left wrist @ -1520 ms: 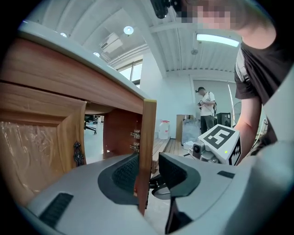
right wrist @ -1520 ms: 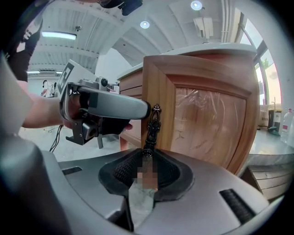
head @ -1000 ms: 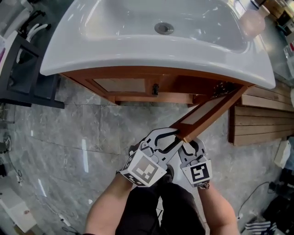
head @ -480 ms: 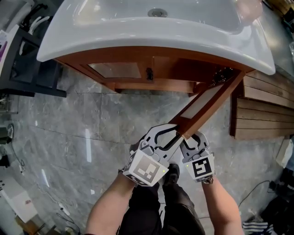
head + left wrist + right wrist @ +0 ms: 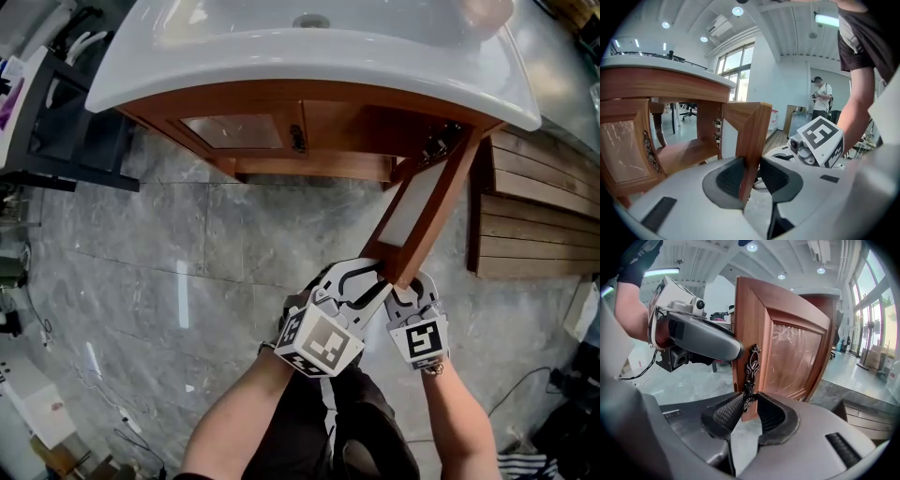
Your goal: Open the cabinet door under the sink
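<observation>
The wooden cabinet under the white sink (image 5: 309,56) has its right door (image 5: 417,211) swung far out. Its left door (image 5: 234,131) is closed. My left gripper (image 5: 370,278) straddles the open door's free edge (image 5: 752,136). Both pads (image 5: 729,178) lie against the wood while the jaws are opening. My right gripper (image 5: 405,286) is on the door's other face. In the right gripper view its pads (image 5: 729,413) clasp the lower end of the ornate metal handle (image 5: 751,371), and the jaws are easing open. The left gripper (image 5: 703,341) shows beyond the door edge there.
A slatted wooden platform (image 5: 534,234) lies on the floor right of the cabinet. A dark stand (image 5: 66,122) is at the left. The grey marble floor (image 5: 187,281) stretches in front, with cables at its edges. A person (image 5: 819,98) stands far off in the room.
The right door has swung further open, turning nearer to square with the cabinet. Both grippers moved with its free edge, toward me and to the right.
</observation>
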`<state>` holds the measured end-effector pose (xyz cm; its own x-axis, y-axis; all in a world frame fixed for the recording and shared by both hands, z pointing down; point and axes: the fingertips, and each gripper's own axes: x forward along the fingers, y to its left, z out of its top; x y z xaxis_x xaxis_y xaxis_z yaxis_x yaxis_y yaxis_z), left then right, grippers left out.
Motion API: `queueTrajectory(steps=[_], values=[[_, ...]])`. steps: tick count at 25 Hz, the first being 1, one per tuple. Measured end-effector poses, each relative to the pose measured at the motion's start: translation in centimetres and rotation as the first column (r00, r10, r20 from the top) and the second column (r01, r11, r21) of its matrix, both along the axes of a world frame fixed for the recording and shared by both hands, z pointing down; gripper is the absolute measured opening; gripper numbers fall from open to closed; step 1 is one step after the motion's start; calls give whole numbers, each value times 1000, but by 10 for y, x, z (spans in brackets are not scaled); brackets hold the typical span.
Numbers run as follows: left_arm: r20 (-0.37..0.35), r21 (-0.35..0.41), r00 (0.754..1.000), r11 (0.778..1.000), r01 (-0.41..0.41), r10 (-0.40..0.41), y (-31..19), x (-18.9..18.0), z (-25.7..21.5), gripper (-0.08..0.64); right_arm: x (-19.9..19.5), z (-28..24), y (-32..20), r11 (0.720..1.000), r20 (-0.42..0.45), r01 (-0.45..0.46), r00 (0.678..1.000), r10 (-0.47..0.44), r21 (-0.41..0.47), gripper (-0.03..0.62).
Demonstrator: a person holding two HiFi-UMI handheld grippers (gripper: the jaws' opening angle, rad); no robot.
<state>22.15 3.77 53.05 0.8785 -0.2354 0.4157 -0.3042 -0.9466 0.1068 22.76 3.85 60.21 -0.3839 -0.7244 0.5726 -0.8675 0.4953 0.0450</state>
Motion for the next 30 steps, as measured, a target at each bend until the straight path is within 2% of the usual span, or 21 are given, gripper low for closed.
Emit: queueTrajectory(steps=[6, 12, 16, 21, 27, 30], values=[[10, -4, 998, 998, -66, 66, 22, 29, 1, 118, 36, 5, 22, 994, 17, -112, 994, 112, 9, 109], [10, -28, 990, 989, -143, 144, 47, 68, 1, 105, 85, 9, 50, 975, 13, -217, 976, 217, -41, 101], [8, -41, 988, 987, -156, 156, 53, 80, -1, 104, 116, 9, 58, 956, 16, -285, 958, 287, -67, 85], [-22, -99, 998, 993, -68, 66, 38, 68, -8, 104, 114, 2, 57, 947, 28, -284, 956, 291, -153, 97], [-13, -83, 994, 991, 103, -105, -4, 27, -29, 85, 121, 7, 65, 898, -11, -385, 920, 392, -214, 95], [-17, -60, 988, 986, 154, -155, -24, 5, -47, 69, 122, 9, 70, 869, -27, -439, 895, 445, -230, 95]])
